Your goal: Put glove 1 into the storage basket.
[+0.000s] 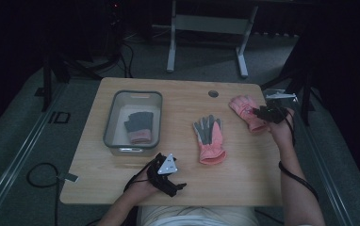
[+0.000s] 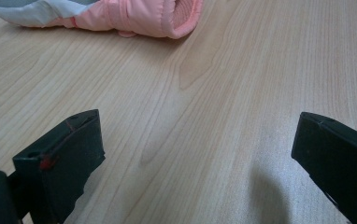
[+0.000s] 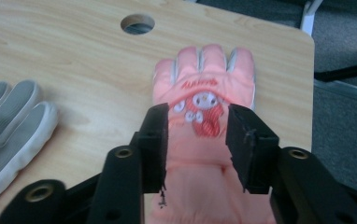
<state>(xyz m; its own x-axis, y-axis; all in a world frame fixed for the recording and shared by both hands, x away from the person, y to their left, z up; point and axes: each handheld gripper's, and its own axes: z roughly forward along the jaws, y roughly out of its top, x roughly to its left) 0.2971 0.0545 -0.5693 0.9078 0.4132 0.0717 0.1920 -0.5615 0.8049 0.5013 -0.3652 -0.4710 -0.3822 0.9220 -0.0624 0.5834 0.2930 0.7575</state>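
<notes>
A pink glove (image 1: 244,107) with a cartoon face on its back (image 3: 204,74) lies fingers away from me at the table's right edge. My right gripper (image 1: 259,112) (image 3: 197,116) is shut on it, the jaws pinching it just below the face. A second pink glove (image 1: 210,139) lies grey palm up at the table's middle; it appears in the right gripper view (image 3: 13,121) and its cuff in the left gripper view (image 2: 134,16). My left gripper (image 1: 173,183) (image 2: 197,123) stands open over bare wood near the front edge, holding nothing.
A grey bin (image 1: 110,117) at the left of the table (image 1: 244,179) holds a grey and pink glove (image 1: 138,126). A round cable hole (image 1: 213,93) (image 3: 137,23) sits near the far edge. Cables lie on the carpet at the left.
</notes>
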